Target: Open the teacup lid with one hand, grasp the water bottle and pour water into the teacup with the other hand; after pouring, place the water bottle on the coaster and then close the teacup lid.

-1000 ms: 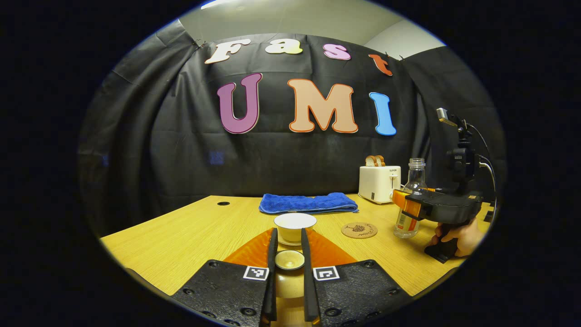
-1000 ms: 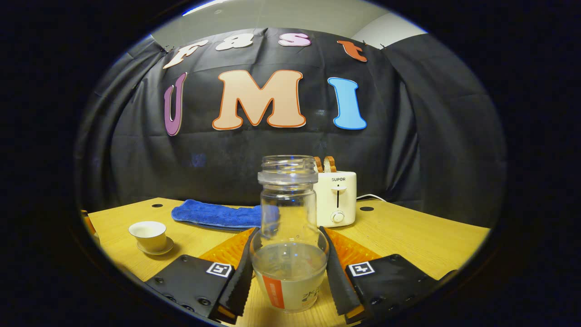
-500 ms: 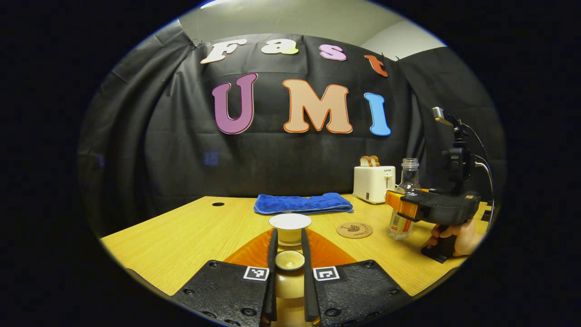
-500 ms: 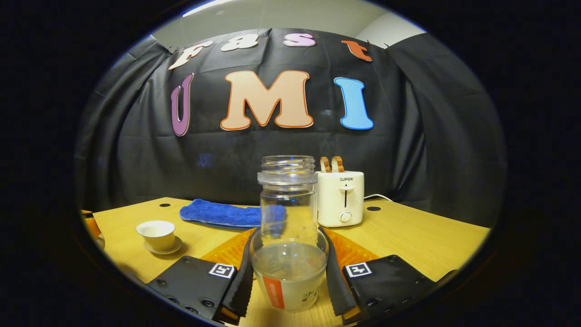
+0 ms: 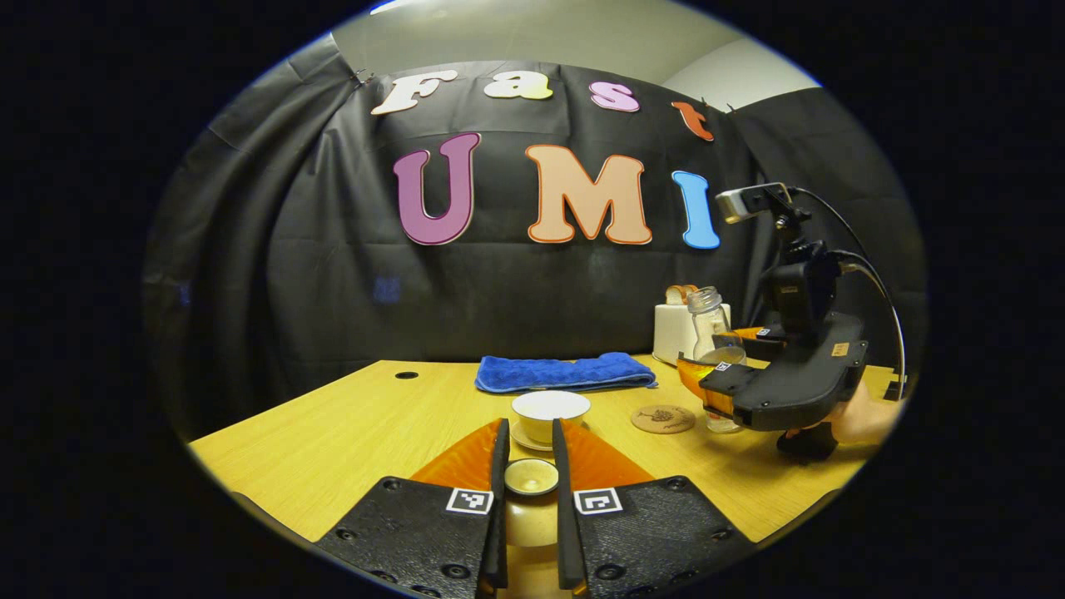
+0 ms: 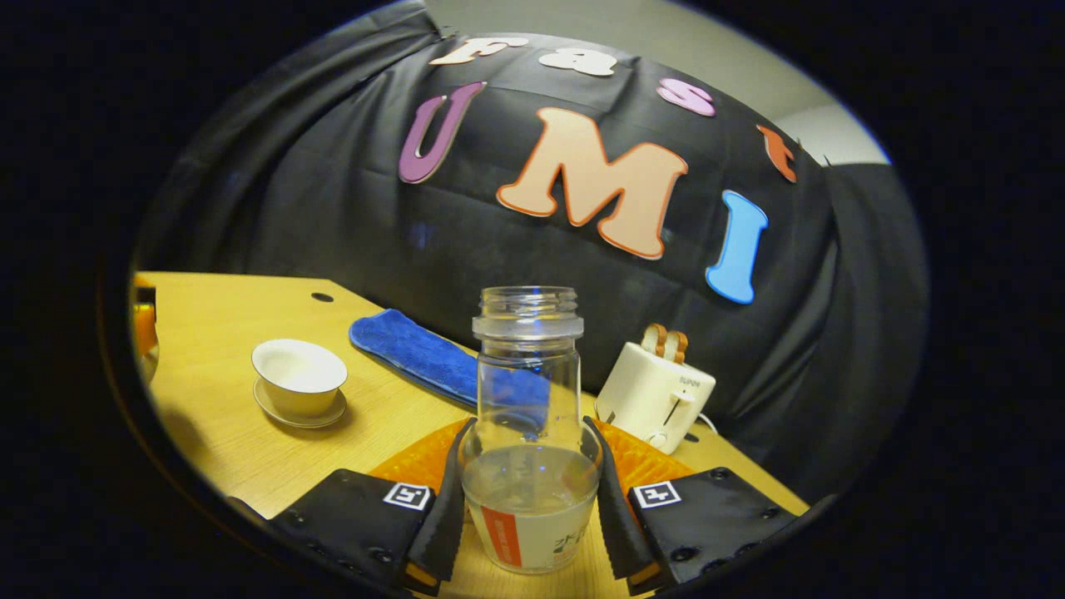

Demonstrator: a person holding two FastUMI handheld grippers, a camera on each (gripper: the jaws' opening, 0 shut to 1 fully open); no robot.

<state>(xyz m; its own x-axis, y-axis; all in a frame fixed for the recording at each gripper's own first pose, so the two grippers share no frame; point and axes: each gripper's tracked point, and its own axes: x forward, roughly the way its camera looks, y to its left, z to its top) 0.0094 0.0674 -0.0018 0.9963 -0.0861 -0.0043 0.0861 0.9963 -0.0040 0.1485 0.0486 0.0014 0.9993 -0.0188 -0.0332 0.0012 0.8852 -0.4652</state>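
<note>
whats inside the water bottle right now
In the right gripper view the water bottle, capless, holds clear water in its lower part; above that it looks empty. Its label and the right gripper fingers hide the very bottom, so anything lying there cannot be seen.

teacup [image 5: 550,413] on table [image 5: 349,424], towel [image 5: 566,371] behind, coaster [image 5: 662,418] right, toaster [image 5: 672,329] beyond

Print on the water bottle [image 6: 527,499] and toaster [image 6: 653,391] is too small to read.
</note>
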